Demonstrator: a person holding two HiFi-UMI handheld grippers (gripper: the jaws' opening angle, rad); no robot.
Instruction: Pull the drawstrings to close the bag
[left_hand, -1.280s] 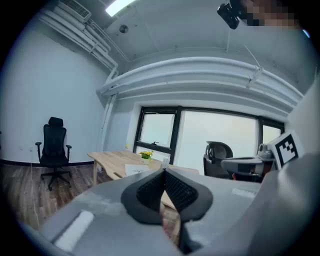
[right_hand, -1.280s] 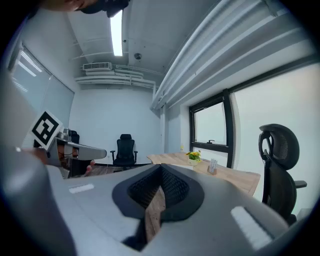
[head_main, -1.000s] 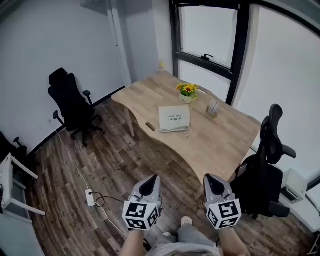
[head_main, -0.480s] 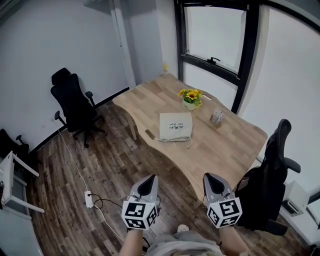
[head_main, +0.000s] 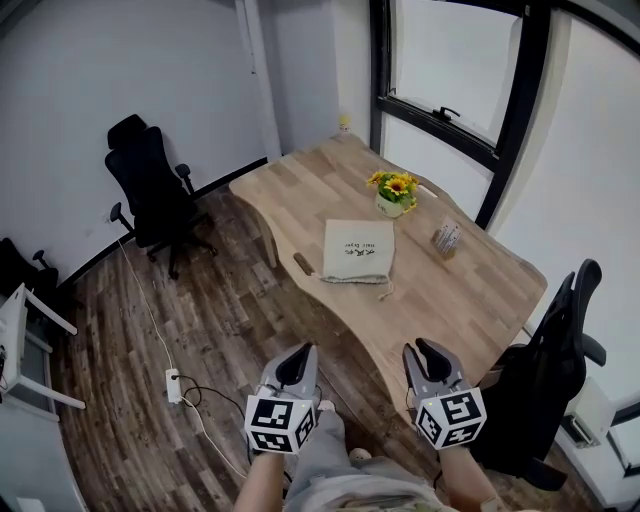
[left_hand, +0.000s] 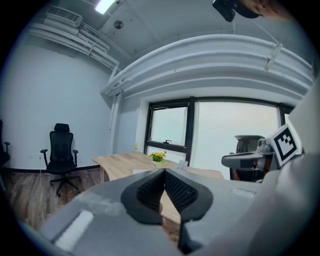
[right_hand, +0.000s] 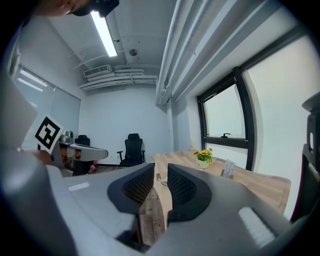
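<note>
Head view takes in the cream drawstring bag (head_main: 358, 250) lying flat on the wooden table (head_main: 470, 290). There is print on its face, but it is too small to read. The drawstrings (head_main: 384, 289) trail off its near edge. A pot of sunflowers (head_main: 396, 195) and a small card stand (head_main: 446, 238) sit just to the far right of it, and the stand's lettering is also illegible.

Both grippers are low at the near side, over the floorboards and well apart from the bag, which lies far ahead, roughly between them. Each carries a cube of black-and-white square markers with no words on them.

The left gripper (head_main: 298, 360) has its jaws pressed together on nothing. The right gripper (head_main: 432, 358) has just been opening its jaws, which now stand apart with only floor and table edge showing through the gap.

Right gripper view adds a ceiling strip light (right_hand: 105, 32) that the head view misses. Neither gripper view shows the bag clearly.
</note>
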